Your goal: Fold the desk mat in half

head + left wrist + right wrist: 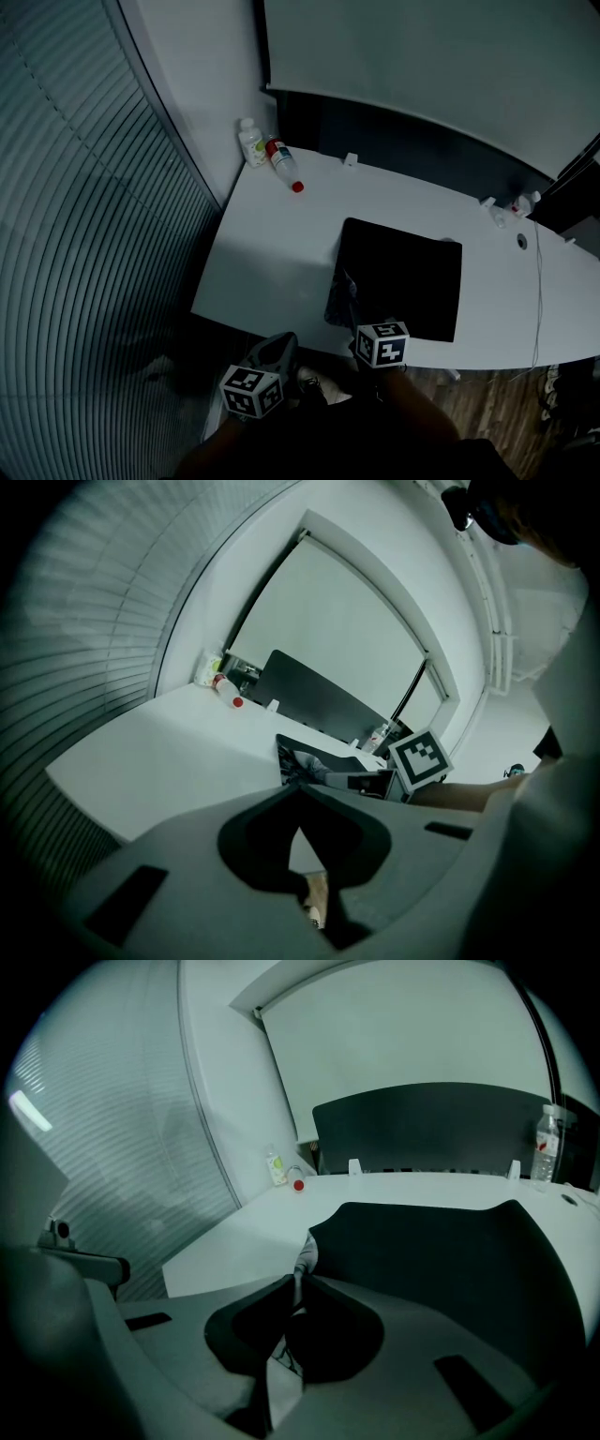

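A black desk mat lies flat on the white desk, except for its near left corner, which is raised and curled to show a grey patterned underside. My right gripper is shut on that corner. In the right gripper view the mat edge runs up from the closed right gripper, and the rest of the mat spreads beyond. My left gripper hangs off the desk's near edge, left of the mat, its tips together on nothing. From the left gripper I see the lifted corner.
Two bottles sit at the desk's far left corner, one lying down with a red cap. Another bottle and a thin cable are at the right. A slatted blind lines the left wall. Wooden floor shows beyond the near edge.
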### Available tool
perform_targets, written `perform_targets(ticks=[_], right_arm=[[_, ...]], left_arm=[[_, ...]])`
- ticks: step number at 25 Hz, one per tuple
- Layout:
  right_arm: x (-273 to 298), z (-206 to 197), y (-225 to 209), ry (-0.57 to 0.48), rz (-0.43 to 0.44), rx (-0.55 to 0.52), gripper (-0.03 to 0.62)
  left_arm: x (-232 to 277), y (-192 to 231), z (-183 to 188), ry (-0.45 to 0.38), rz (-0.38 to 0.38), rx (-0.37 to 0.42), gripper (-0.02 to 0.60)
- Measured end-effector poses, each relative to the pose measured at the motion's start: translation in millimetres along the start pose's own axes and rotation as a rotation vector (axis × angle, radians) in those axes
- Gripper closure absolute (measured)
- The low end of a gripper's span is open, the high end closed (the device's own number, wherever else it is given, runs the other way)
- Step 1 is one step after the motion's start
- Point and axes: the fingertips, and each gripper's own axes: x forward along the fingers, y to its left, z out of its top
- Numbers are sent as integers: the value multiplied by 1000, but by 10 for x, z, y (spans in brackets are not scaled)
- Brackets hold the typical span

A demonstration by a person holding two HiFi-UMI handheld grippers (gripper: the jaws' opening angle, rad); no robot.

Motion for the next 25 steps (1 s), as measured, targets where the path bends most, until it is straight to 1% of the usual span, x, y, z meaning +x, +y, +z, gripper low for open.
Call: perform_targets(ticks=[7,11,16,19,24,25], right_arm=[[49,-86,44,26,2,-47,553],[58,-128,98,44,32,-69,550],[40,-198,202,52,79,-83,496],[-17,-222,269,53,104,-84,496],[-132,-262,291,39,123,-83,501],[-164,-255,287,32,123,-81,530]], left_arm=[[-22,10,-41,8,7,-3,575],[-33,-16,-48,12,14,0,575],[-31,-62,-54,10,11,8,575],[-26,-121,-50,8,6,15,575],[-21,-239,-66,8,-6,27,575],[-23,-264,-68,9,-9,30,575]])
